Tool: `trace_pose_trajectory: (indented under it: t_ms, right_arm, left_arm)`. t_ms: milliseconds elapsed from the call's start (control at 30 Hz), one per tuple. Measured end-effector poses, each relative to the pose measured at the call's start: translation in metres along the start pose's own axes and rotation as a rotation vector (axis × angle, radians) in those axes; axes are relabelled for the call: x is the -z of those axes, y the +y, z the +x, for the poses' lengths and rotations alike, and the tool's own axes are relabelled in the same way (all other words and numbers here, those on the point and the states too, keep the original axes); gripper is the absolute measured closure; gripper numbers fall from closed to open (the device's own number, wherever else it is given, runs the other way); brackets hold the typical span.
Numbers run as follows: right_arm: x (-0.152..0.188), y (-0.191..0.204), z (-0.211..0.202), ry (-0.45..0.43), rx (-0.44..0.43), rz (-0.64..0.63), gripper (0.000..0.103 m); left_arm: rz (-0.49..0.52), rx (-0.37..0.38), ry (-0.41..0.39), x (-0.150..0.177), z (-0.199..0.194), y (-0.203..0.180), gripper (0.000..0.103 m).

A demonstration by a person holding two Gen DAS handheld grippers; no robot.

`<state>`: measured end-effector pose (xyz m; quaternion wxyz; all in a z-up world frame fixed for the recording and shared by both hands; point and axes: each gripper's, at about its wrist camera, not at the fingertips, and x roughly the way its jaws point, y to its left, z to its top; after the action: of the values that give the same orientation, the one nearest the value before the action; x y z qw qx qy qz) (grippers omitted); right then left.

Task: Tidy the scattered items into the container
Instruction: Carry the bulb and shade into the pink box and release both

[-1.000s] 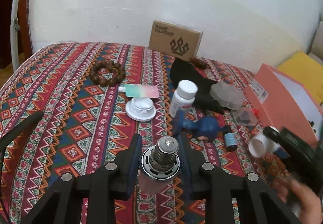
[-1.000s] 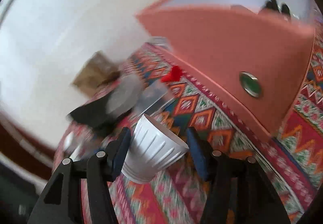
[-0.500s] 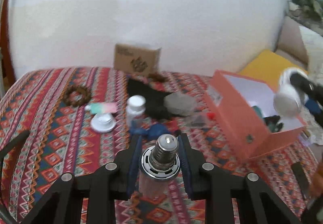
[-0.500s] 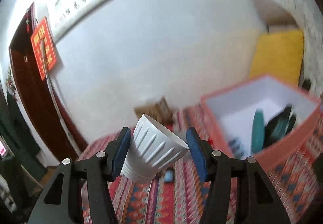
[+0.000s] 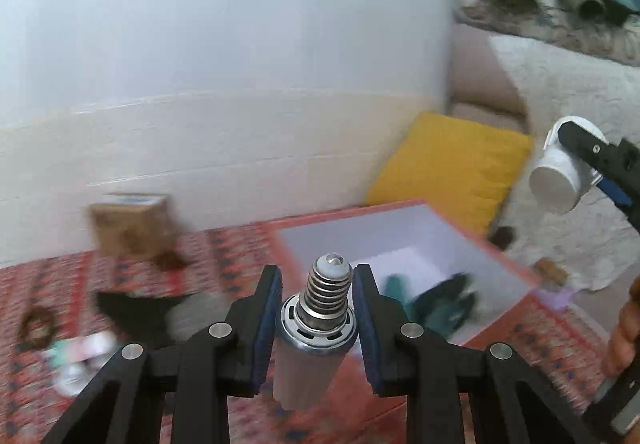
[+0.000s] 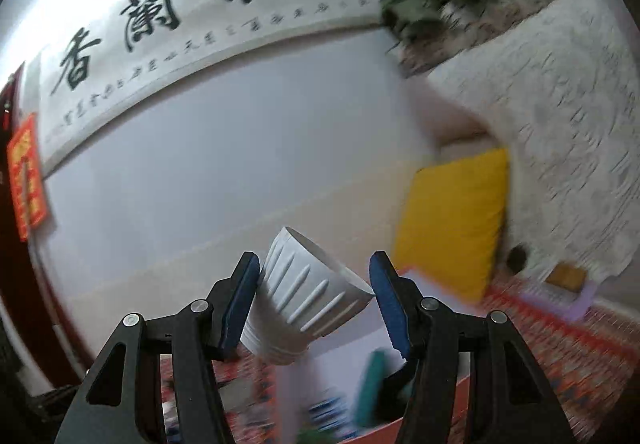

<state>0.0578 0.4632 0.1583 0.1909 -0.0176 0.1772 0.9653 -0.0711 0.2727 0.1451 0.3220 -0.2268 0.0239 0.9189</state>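
Our left gripper (image 5: 316,318) clamped on a screw-base light bulb (image 5: 320,318), our right gripper (image 6: 316,298) gripping a ribbed white plastic cup (image 6: 304,294), both above our open pink cardboard box (image 5: 516,274).

A salmon-pink box (image 5: 504,264) with white inside sits on red zigzag-patterned cloth (image 5: 240,248) near a yellow cushion (image 5: 452,167).

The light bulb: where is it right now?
In the left wrist view, the light bulb sits clamped in the left claw, raised before the open pink box.
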Motion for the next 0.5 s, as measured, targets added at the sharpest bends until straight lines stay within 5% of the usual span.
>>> trace_pose_trajectory:
  t_ms: [233, 300, 367, 433, 500]
  right_arm:
    - [-0.023, -0.063, 0.022, 0.013, 0.068, 0.0, 0.043]
    - [-0.006, -0.068, 0.056, 0.108, 0.035, -0.012, 0.042]
    - [0.026, -0.072, 0.103, 0.312, -0.015, -0.028, 0.04]
    - [0.05, -0.078, 0.131, 0.436, 0.066, -0.044, 0.03]
    - [0.063, -0.079, 0.142, 0.491, 0.091, -0.082, 0.026]
  left_arm:
    - [0.013, 0.115, 0.058, -0.036, 0.095, -0.054, 0.073]
    - [0.002, 0.123, 0.129, -0.031, 0.134, -0.057, 0.07]
    - [0.001, 0.08, 0.236, -0.019, 0.167, -0.053, 0.062]
    - [0.001, 0.028, 0.347, -0.005, 0.199, -0.048, 0.054]
    - [-0.022, 0.011, 0.38, 0.006, 0.208, -0.034, 0.03]
